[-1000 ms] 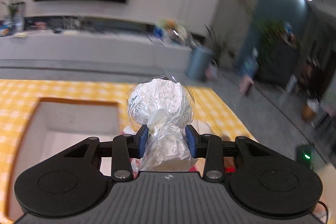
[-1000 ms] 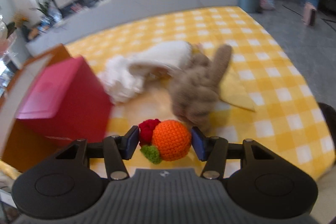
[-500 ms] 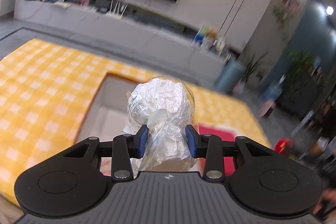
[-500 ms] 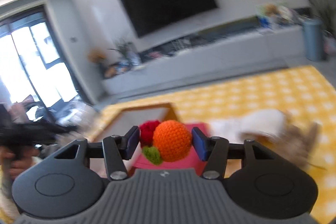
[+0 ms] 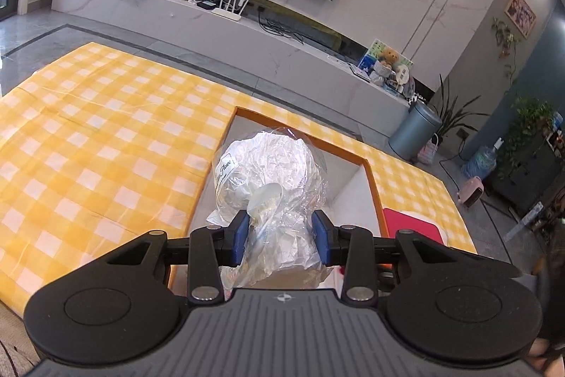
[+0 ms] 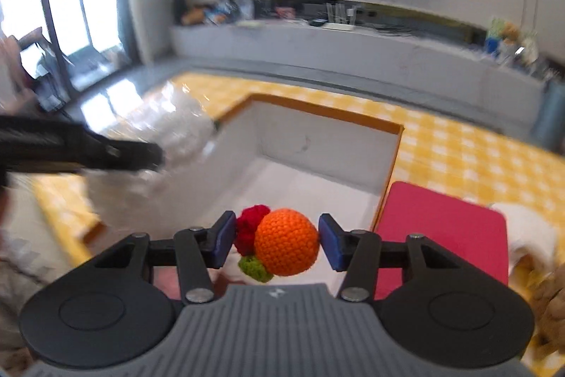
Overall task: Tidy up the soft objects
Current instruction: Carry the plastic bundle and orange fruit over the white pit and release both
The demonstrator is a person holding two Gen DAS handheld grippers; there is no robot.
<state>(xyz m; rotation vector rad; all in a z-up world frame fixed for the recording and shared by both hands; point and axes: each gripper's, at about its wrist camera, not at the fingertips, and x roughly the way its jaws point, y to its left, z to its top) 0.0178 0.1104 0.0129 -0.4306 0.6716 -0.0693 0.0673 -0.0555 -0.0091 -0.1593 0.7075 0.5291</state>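
Observation:
My left gripper (image 5: 280, 237) is shut on a clear plastic bag of crumpled white stuffing (image 5: 270, 172) and holds it above the near left edge of an open box (image 5: 356, 177) with orange rims and white inside. My right gripper (image 6: 277, 244) is shut on a crocheted orange ball with red and green bits (image 6: 282, 246), held over the same box (image 6: 328, 143). The left gripper and its bag show blurred at the left of the right wrist view (image 6: 176, 136).
The box sits on a yellow checked mat (image 5: 88, 136). A red lid or box (image 6: 441, 235) lies right of the open box, with a white cloth (image 6: 526, 235) and a brown plush (image 6: 551, 299) beyond it. A TV bench (image 5: 229, 23) stands behind.
Both grippers have swung left from the pile of soft things to above the open box, each still holding its object.

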